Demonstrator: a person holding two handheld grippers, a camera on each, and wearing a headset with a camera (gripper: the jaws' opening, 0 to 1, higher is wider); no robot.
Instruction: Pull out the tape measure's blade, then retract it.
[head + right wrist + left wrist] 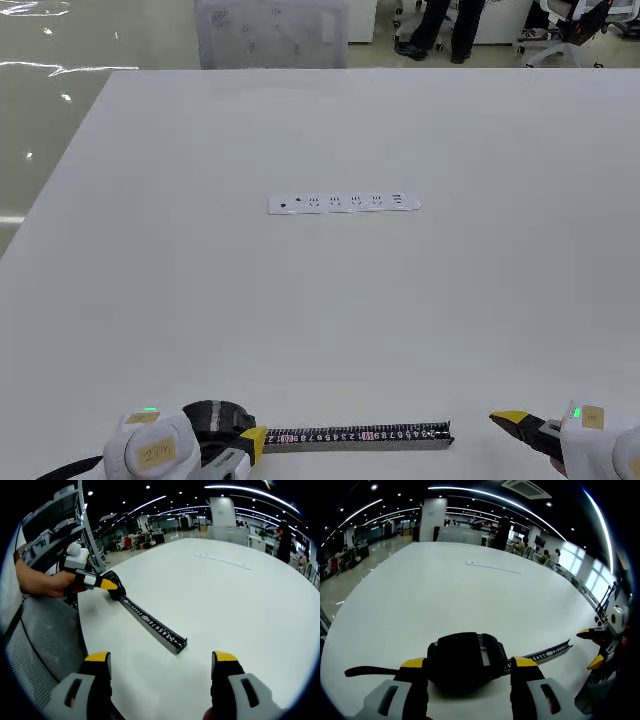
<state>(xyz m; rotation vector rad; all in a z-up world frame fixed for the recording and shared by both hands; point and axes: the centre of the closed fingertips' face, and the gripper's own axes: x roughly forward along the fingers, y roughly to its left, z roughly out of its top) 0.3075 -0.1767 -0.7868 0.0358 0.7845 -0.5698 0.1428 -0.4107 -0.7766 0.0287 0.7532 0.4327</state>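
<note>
A: Where's the tape?

B: The black round-cased tape measure (215,420) sits at the near edge of the white counter (320,300), clamped between the left gripper (469,662) fingers.

A: The blade?

B: The numbered blade (360,435) lies flat along that edge. Its hook end points at the right gripper (161,656), whose fingers are spread and hold nothing. 1 white power strip (343,203) lies mid-counter, with glossy floor (40,150) and ceiling light strips (495,497) beyond.

Head view chops the left hand-held gripper (245,450) off at the bottom edge, and it covers part of the tape measure (215,415) case. The right hand-held gripper (520,425) gets clipped by the corner too. Numbers on the blade (360,435) are too tiny to read, same with the power strip (343,203) markings.
</note>
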